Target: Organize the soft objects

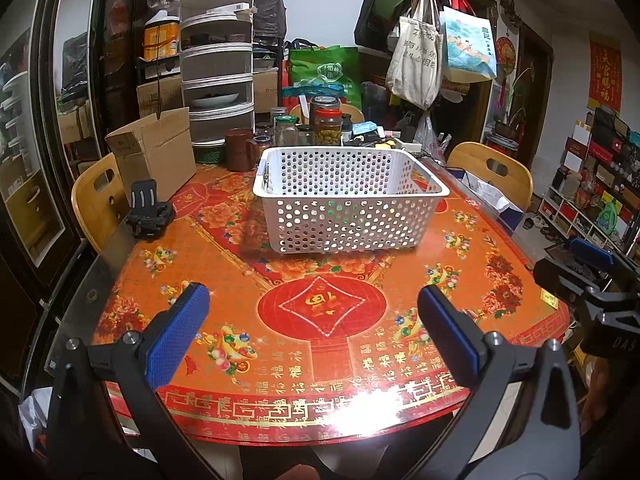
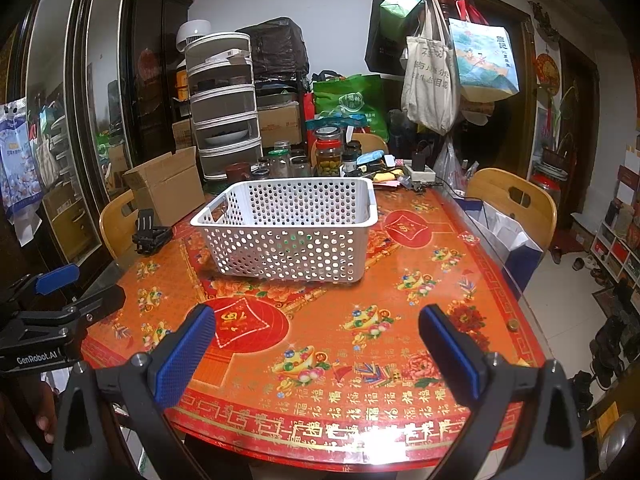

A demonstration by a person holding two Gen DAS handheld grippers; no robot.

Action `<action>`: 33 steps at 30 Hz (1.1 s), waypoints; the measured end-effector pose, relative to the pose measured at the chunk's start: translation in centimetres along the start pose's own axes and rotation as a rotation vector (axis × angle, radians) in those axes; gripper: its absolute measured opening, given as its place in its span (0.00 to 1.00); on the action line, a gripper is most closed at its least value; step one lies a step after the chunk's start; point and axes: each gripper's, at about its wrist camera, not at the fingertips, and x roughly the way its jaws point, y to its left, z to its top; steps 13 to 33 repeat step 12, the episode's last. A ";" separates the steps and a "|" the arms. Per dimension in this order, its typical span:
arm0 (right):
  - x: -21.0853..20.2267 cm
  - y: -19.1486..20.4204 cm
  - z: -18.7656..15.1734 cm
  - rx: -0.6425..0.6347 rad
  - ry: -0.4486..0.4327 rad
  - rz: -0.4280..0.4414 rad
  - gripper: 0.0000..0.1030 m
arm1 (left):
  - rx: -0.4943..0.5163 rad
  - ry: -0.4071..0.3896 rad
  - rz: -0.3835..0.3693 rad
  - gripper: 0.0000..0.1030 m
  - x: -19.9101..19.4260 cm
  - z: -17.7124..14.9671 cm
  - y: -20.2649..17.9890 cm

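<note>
A white perforated plastic basket (image 1: 352,200) stands on the red and orange patterned table (image 1: 320,320); it also shows in the right wrist view (image 2: 288,228). Something green shows faintly through its holes. My left gripper (image 1: 312,308) is open and empty above the table's near edge, in front of the basket. My right gripper (image 2: 316,328) is open and empty, also over the near edge. Each gripper shows at the side of the other's view, the right one (image 1: 588,268) and the left one (image 2: 60,292). No soft object is clearly visible.
A black clamp-like object (image 1: 150,212) lies at the table's left edge beside an open cardboard box (image 1: 154,148). Jars (image 1: 326,124) and stacked food covers (image 1: 218,68) crowd the far end. Wooden chairs (image 1: 496,172) stand on both sides. Bags hang on a coat rack (image 1: 420,52).
</note>
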 end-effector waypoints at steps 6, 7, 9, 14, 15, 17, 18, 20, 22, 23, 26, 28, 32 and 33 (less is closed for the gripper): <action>0.0 0.1 -0.2 -0.007 0.002 0.001 0.98 | 0.007 -0.009 -0.002 1.00 0.0 0.0 -0.2; 0.0 0.1 -0.2 -0.007 0.002 0.001 0.98 | 0.004 -0.009 -0.009 1.00 -0.1 0.1 -0.1; 0.0 0.1 -0.2 -0.006 0.002 0.002 0.98 | 0.000 -0.010 -0.011 1.00 -0.2 0.1 -0.1; 0.0 0.2 -0.2 -0.007 0.003 0.001 0.98 | 0.002 -0.013 -0.008 1.00 -0.3 0.2 -0.1; 0.0 0.2 -0.2 -0.007 0.003 0.001 0.98 | 0.002 -0.013 -0.008 1.00 -0.3 0.2 -0.1; 0.0 0.2 -0.2 -0.007 0.003 0.001 0.98 | 0.002 -0.013 -0.008 1.00 -0.3 0.2 -0.1; 0.0 0.2 -0.2 -0.007 0.003 0.001 0.98 | 0.002 -0.013 -0.008 1.00 -0.3 0.2 -0.1; 0.0 0.2 -0.2 -0.007 0.003 0.001 0.98 | 0.002 -0.013 -0.008 1.00 -0.3 0.2 -0.1; 0.0 0.2 -0.2 -0.007 0.003 0.001 0.98 | 0.002 -0.013 -0.008 1.00 -0.3 0.2 -0.1; 0.0 0.2 -0.2 -0.007 0.003 0.001 0.98 | 0.002 -0.013 -0.008 1.00 -0.3 0.2 -0.1; 0.0 0.2 -0.2 -0.007 0.003 0.001 0.98 | 0.002 -0.013 -0.008 1.00 -0.3 0.2 -0.1; 0.0 0.2 -0.2 -0.007 0.003 0.001 0.98 | 0.002 -0.013 -0.008 1.00 -0.3 0.2 -0.1; 0.0 0.2 -0.2 -0.007 0.003 0.001 0.98 | 0.002 -0.013 -0.008 1.00 -0.3 0.2 -0.1; 0.0 0.2 -0.2 -0.007 0.003 0.001 0.98 | 0.002 -0.013 -0.008 1.00 -0.3 0.2 -0.1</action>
